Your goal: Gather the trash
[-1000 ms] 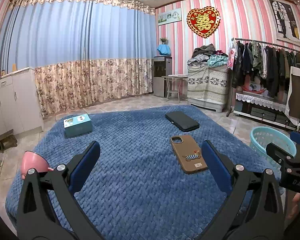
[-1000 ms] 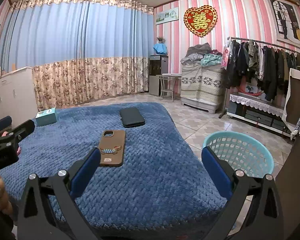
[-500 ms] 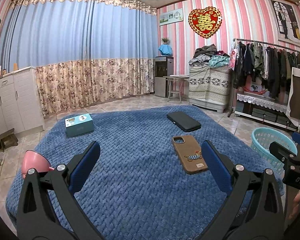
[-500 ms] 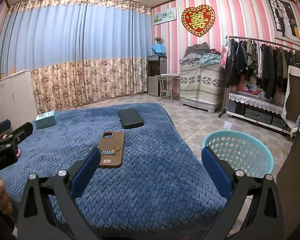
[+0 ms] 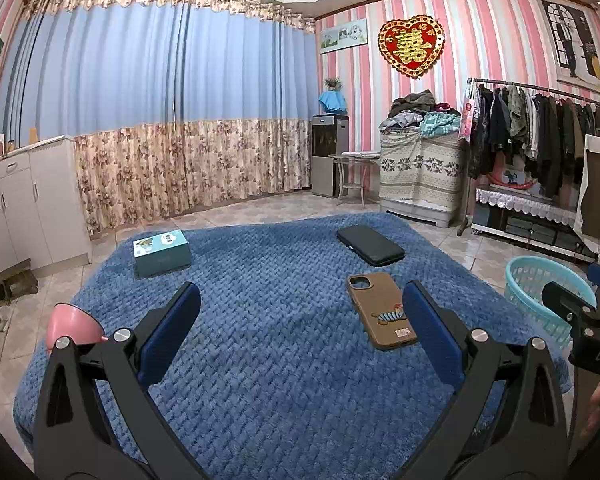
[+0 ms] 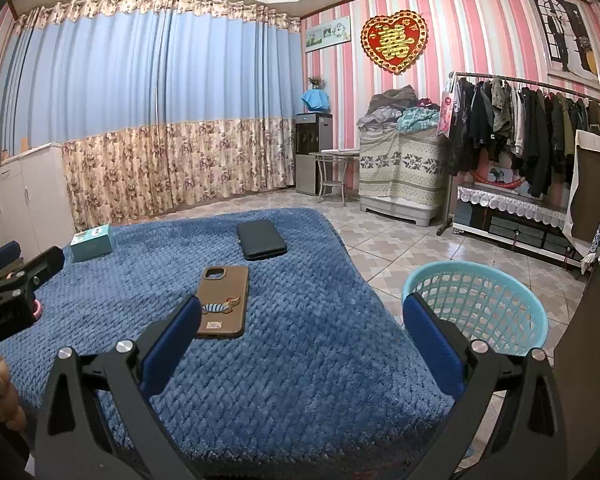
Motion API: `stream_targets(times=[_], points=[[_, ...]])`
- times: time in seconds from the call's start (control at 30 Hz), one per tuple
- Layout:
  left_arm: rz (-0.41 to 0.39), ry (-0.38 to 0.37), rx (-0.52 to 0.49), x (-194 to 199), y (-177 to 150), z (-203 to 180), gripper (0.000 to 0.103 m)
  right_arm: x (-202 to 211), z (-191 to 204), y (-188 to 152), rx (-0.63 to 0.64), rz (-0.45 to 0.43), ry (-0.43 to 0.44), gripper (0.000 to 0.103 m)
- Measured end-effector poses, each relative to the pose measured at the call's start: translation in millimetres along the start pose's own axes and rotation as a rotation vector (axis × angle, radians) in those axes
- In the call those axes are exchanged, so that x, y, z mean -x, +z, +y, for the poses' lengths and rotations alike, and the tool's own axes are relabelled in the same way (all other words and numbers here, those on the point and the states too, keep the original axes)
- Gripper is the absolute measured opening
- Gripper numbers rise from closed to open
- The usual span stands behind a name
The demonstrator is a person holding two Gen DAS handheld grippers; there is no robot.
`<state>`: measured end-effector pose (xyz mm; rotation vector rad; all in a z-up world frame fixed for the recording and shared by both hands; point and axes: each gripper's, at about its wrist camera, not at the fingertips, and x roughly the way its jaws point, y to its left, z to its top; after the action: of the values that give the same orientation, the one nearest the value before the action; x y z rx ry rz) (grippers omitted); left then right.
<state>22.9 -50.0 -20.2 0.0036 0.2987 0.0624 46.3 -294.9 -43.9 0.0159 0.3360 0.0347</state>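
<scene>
phone case (image 5: 381, 311) on blanket (image 5: 284, 360), wallet (image 5: 370, 240) behind, basket (image 6: 476, 304) right.

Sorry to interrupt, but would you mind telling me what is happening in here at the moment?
A person holds two grippers above a blue blanket, set to collect trash. The left gripper and right gripper are both open and empty. On the blanket lie a brown phone case, a black case, a teal box and a pink funnel. A light blue basket stands on the tiled floor beside the blanket. Nothing has been picked up yet.
</scene>
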Motion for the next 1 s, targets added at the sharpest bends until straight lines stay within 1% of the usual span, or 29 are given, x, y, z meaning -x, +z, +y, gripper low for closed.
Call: stream_targets(times=[0.87,1.0], points=[[-0.01,0.003,-0.008,2.1,0.1,-2.9,0.098,0.9,-0.1,-0.3,-0.002,-0.002,0.0,0.098],[-0.005,-0.006,-0.004,2.4,8.4,-4.1,0.098,0.8,-0.2,-0.4,-0.002,0.0,0.0,0.098]])
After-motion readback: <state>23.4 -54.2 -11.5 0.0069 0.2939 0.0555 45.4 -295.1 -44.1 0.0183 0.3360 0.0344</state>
